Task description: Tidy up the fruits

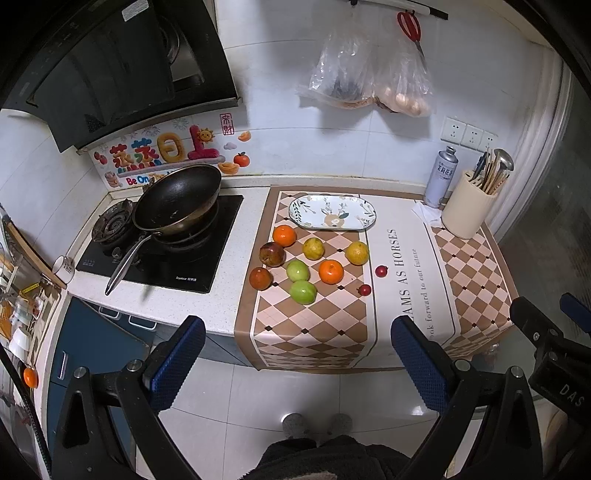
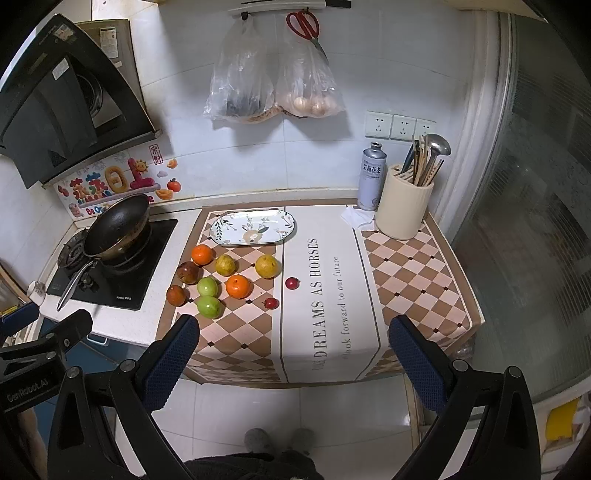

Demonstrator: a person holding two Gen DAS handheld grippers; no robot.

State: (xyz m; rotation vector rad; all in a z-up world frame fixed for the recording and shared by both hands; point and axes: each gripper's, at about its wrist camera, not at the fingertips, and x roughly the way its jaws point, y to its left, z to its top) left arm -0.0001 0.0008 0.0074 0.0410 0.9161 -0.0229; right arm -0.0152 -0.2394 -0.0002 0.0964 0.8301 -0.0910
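Note:
Several fruits lie loose on a checkered mat: two oranges, two yellow pears, two green apples, two dark red fruits and two small red fruits. An empty oval floral plate sits behind them. My left gripper and right gripper are both open and empty, held in front of the counter edge, well short of the fruit.
A black wok sits on the stove at left. A cream utensil holder and a grey can stand at back right. Plastic bags and red scissors hang on the wall.

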